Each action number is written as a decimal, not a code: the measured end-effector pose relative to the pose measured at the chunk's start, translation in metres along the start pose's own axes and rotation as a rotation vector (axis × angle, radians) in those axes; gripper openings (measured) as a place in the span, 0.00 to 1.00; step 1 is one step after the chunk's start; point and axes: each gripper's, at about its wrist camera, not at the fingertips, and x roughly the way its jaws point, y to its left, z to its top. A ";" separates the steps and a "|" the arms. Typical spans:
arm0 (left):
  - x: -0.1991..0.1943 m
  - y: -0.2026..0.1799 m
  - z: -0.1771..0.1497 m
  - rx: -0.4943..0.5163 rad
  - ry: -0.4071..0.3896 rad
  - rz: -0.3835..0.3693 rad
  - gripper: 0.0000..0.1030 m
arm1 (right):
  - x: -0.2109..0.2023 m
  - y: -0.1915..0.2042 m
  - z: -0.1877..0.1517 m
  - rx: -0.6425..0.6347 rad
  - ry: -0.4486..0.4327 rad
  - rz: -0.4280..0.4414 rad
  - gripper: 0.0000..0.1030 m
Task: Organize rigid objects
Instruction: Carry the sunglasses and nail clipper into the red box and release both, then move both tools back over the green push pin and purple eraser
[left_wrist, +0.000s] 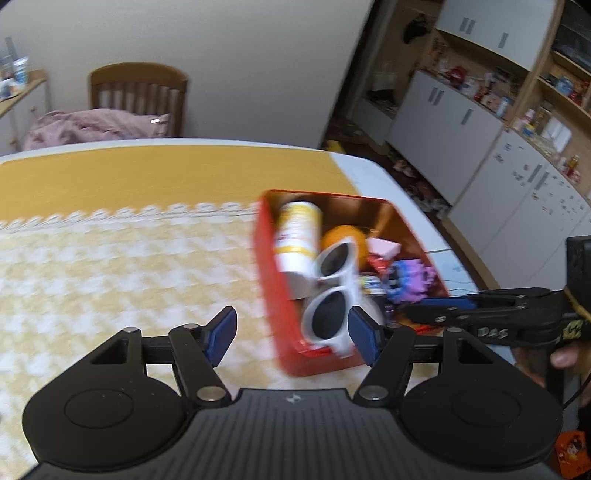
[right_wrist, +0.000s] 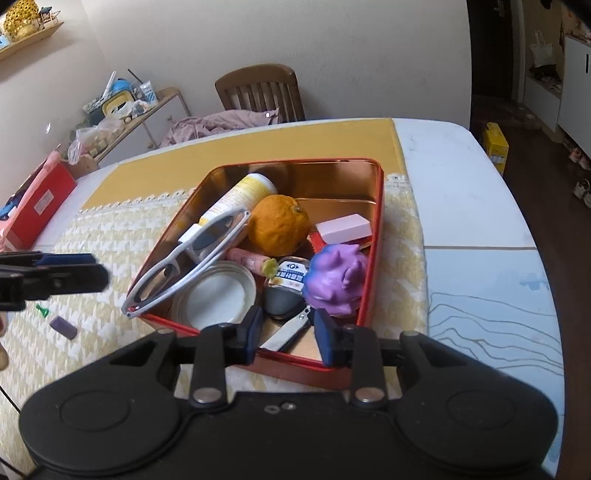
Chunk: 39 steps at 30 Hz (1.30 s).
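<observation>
Right wrist view: we note white sunglasses (right_wrist: 192, 258) propped on the red tin's (right_wrist: 376, 236) left rim, long axis slanting away. Our left hand-held gripper (left_wrist: 291, 332) stands open, empty, nearest them; our right hand-held gripper (right_wrist: 288, 332), open, empty, hovers over nail clippers (right_wrist: 288, 332).

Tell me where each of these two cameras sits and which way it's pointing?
Left wrist view: sits on the left gripper, looking down over its open blue fingers at the checked tablecloth and red tin; the right gripper and part of a hand show at the right edge.
Right wrist view: sits on the right gripper, looking down into the red tin; the left gripper enters from the left edge.
Shared: the tin, white sunglasses, orange, purple toy, wooden chair.
</observation>
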 end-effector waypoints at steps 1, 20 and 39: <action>-0.006 0.008 -0.003 -0.012 -0.003 0.020 0.64 | -0.001 0.001 0.000 -0.008 0.001 -0.006 0.30; -0.113 0.128 -0.078 -0.127 -0.139 0.305 0.68 | -0.029 0.096 -0.018 -0.156 -0.037 -0.027 0.66; -0.154 0.158 -0.119 0.016 -0.146 0.165 0.87 | -0.036 0.239 -0.064 -0.171 -0.198 -0.066 1.00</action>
